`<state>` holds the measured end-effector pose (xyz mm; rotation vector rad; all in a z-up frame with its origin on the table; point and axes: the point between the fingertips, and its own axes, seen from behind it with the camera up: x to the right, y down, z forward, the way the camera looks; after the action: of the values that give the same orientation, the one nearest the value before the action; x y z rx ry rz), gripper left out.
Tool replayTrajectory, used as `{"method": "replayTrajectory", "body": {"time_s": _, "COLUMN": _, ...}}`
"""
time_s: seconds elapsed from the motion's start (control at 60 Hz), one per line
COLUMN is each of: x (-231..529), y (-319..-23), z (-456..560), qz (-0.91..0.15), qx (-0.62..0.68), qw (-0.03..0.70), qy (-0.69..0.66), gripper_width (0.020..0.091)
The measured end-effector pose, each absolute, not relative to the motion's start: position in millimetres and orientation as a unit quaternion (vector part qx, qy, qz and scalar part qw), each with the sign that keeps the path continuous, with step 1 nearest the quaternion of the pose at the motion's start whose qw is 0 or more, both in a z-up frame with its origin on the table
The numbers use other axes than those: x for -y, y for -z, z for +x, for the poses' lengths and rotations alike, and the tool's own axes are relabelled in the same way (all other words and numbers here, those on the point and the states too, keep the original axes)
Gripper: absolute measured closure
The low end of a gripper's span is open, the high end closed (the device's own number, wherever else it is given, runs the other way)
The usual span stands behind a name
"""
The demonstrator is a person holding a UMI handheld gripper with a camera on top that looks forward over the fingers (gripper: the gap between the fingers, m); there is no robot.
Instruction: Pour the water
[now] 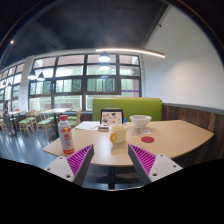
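Gripper view | hand-held gripper (111,160) wide, holding nothing | bottle (66,133), possibly yellow cup (118,134), bowl (141,122) on table (175,135) beyond

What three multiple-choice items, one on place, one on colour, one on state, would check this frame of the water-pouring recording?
1. Where does the red-capped clear plastic bottle stand?
A. on the light wooden table, above the left finger
B. on the floor
C. on the green bench

2. What colour is the upholstered bench behind the table?
A. blue
B. green
C. red

3. What state is the tool in?
A. shut on the bottle
B. shut on the white bowl
C. open, holding nothing

Key: 1 A, the bottle stands on the tabletop near its left edge. 2 B, the bench back is bright green. 3 C, the fingers stand wide apart with only table between them.
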<state>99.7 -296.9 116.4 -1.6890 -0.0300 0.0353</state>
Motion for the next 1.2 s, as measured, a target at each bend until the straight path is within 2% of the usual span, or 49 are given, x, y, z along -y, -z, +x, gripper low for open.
{"method": "replayTrajectory", "body": {"time_s": 0.25, "x": 296.5, "y": -112.1, "z": 78.7, "qz": -0.749, "qx": 0.036, "qw": 0.662, "qy": -0.021, "gripper_width": 0.0309}}
{"method": "replayTrajectory", "body": {"time_s": 0.45, "x": 279.1, "y": -96.4, "z": 6.1, "qz": -0.742, "qx": 0.051, "qw": 0.665, "qy": -0.069, "gripper_width": 0.0311}}
{"method": "replayTrajectory", "body": {"time_s": 0.65, "x": 220.7, "y": -83.0, "z": -75.8, "qz": -0.728, "qx": 0.064, "qw": 0.678, "qy": -0.074, "gripper_width": 0.0316}}
{"method": "replayTrajectory", "body": {"time_s": 0.917, "x": 125.1, "y": -96.8, "z": -120.9, "qz": -0.718, "qx": 0.036, "qw": 0.695, "qy": -0.029, "gripper_width": 0.0322}}
{"method": "replayTrajectory", "body": {"time_s": 0.983, "x": 108.7, "y": -101.2, "z": -125.7, "qz": -0.718, "qx": 0.023, "qw": 0.695, "qy": -0.039, "gripper_width": 0.0367}}
{"method": "replayTrajectory", "body": {"time_s": 1.067, "x": 94.2, "y": -97.5, "z": -125.8, "qz": -0.726, "qx": 0.012, "qw": 0.687, "qy": -0.035, "gripper_width": 0.0537}}
{"method": "replayTrajectory", "body": {"time_s": 1.133, "x": 86.5, "y": -87.2, "z": -121.5, "qz": -0.734, "qx": 0.013, "qw": 0.679, "qy": -0.029, "gripper_width": 0.0555}}
{"method": "replayTrajectory", "body": {"time_s": 1.2, "x": 86.6, "y": -89.9, "z": -120.9, "qz": -0.727, "qx": 0.02, "qw": 0.686, "qy": -0.025, "gripper_width": 0.0582}}
